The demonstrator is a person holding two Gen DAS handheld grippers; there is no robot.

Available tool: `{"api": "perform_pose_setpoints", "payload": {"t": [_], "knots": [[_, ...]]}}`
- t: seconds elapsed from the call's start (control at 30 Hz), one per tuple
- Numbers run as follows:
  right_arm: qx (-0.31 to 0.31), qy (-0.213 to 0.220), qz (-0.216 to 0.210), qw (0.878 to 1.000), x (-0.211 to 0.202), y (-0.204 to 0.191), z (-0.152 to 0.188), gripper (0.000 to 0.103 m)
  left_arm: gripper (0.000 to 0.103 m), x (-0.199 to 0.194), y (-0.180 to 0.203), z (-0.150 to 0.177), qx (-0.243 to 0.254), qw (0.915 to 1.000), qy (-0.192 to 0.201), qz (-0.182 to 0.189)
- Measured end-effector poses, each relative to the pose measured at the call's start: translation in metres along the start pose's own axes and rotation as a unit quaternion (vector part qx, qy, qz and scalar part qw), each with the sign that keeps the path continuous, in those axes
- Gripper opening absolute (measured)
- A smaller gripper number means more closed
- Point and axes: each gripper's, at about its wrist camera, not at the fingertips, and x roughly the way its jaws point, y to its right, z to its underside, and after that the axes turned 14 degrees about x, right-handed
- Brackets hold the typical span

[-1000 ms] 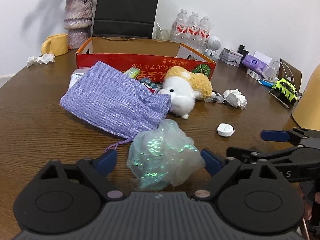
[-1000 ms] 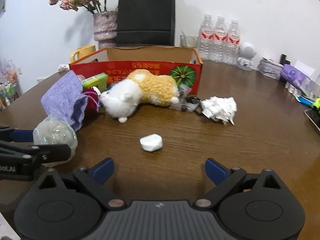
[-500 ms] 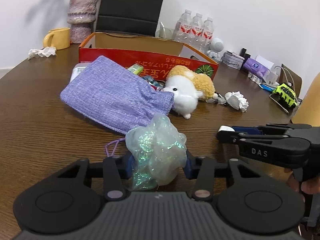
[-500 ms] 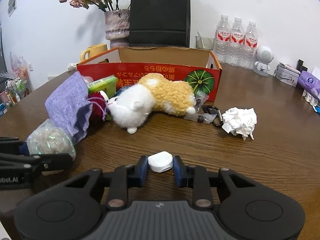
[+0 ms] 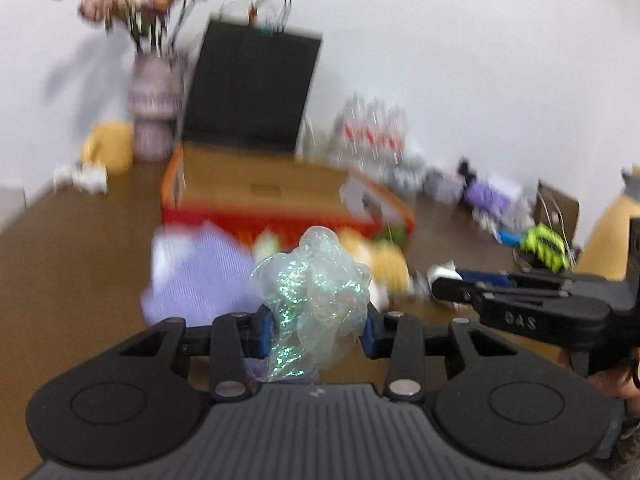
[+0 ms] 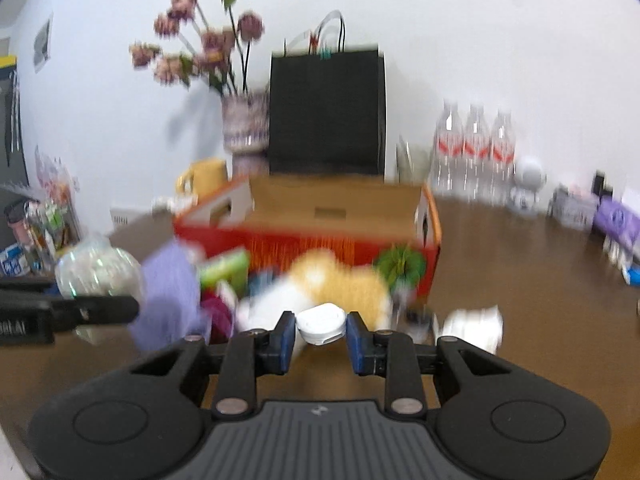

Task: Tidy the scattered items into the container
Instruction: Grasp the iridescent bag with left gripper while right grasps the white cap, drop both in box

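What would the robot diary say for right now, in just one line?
left gripper: shut on glittery bag | right gripper: shut on white case | both lifted | cardboard box: ahead, open

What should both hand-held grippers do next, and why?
Probably carry both loads forward over the cardboard box and release. The left hand-held gripper is shut on the iridescent bag, the right hand-held gripper on the white case, and the box is open.

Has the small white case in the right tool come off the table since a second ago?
Yes. The white case rose, now overlapping the plush toy near the red box.
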Motion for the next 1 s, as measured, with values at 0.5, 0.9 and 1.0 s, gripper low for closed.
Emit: {"api": "perform_pose_setpoints", "payload": {"t": [0.5,0.9,1.0], "knots": [[0.018,-0.090,0.065,0.994,0.202,0.013,-0.115,0.026,0.041,0.193,-0.081,-0.097,-0.029,0.9912,-0.126,-0.026],[0.043,-0.190,0.097,0.976,0.274,0.031,-0.094,0.028,0.049,0.262,-0.094,-0.080,-0.024,0.9733,-0.226,-0.032],[0.043,-0.193,0.101,0.975,0.275,0.031,-0.092,0.048,0.060,0.263,-0.093,-0.077,-0.029,0.9715,-0.233,-0.034]]}}
